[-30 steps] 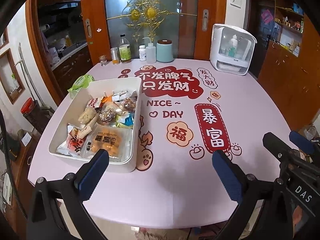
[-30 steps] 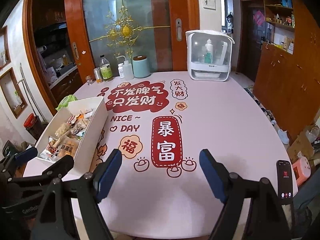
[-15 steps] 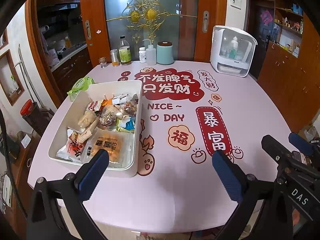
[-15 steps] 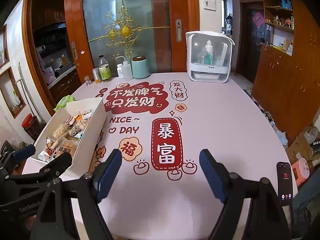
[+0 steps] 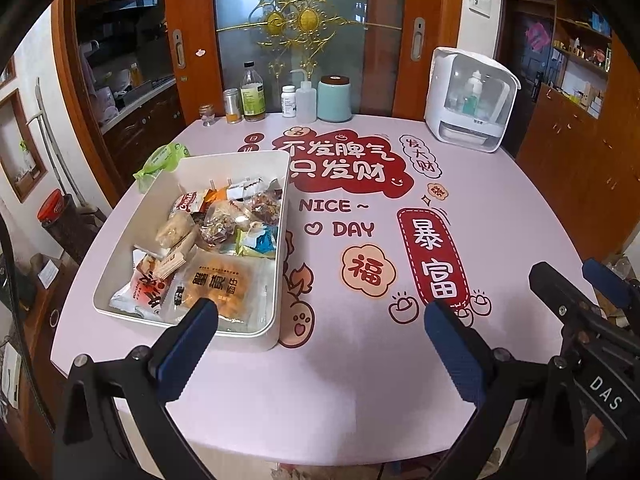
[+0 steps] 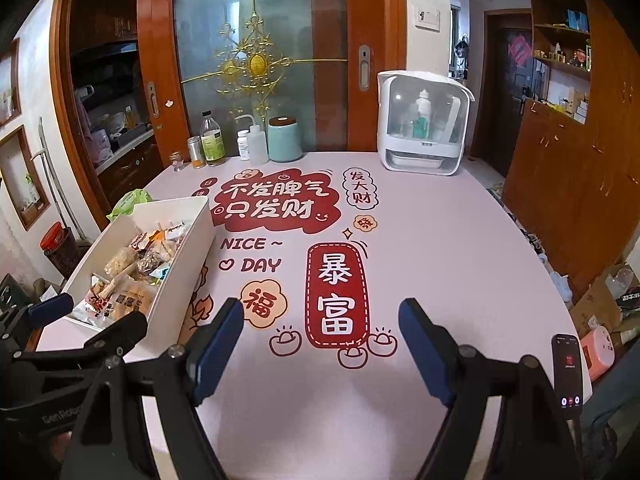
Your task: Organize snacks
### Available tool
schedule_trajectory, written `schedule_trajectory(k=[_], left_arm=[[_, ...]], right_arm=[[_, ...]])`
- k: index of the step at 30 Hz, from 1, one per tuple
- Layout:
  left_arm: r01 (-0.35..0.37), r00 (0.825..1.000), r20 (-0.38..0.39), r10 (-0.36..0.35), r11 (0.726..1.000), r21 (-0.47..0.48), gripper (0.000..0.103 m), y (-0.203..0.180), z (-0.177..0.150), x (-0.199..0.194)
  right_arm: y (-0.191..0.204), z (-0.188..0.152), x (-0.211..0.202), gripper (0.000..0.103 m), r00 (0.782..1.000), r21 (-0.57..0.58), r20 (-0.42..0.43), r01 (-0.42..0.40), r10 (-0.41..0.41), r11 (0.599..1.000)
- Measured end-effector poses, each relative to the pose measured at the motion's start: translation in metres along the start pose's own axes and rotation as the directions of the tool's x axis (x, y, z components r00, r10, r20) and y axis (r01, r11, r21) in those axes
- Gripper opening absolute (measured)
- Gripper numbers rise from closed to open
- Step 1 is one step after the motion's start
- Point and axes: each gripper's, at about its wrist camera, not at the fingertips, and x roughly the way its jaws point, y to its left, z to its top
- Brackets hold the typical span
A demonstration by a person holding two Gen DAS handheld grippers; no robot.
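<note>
A white rectangular bin (image 5: pixel 282 216) (image 6: pixel 188 264) stands on the left half of the pink table (image 5: pixel 480 208) and holds several wrapped snacks, among them an orange bread packet (image 5: pixel 218 284) at its near end. My left gripper (image 5: pixel 320 320) hovers open above the table's near edge, its left finger over the bin's near right corner, nothing between the pads. To its right my right gripper (image 6: pixel 322 320) is also open and empty, above the printed red label. The right gripper's fingers (image 5: pixel 560 284) show at the right edge of the left wrist view.
Bottles, jars and a teal canister (image 5: pixel 334 98) line the far edge beside a white dispenser box (image 5: pixel 468 100). A green packet (image 5: pixel 160 158) lies behind the bin. A phone (image 6: pixel 566 372) hangs at the near right. Wooden cabinets stand to the right.
Both views have shifted slightly, so the table and bin sit a little lower and farther in frame. Both grippers stay open and empty; nothing on the table has moved.
</note>
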Motion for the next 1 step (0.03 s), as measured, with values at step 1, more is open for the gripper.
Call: schedule_trajectory(k=[1], left_arm=[[-0.001, 1.0, -0.001, 0.001, 1.0, 0.0, 0.102, 0.0004, -0.0003, 0.0002]], right_arm=[[0.0, 0.0, 0.0, 0.08, 1.0, 0.0, 0.0, 0.0, 0.0, 1.0]])
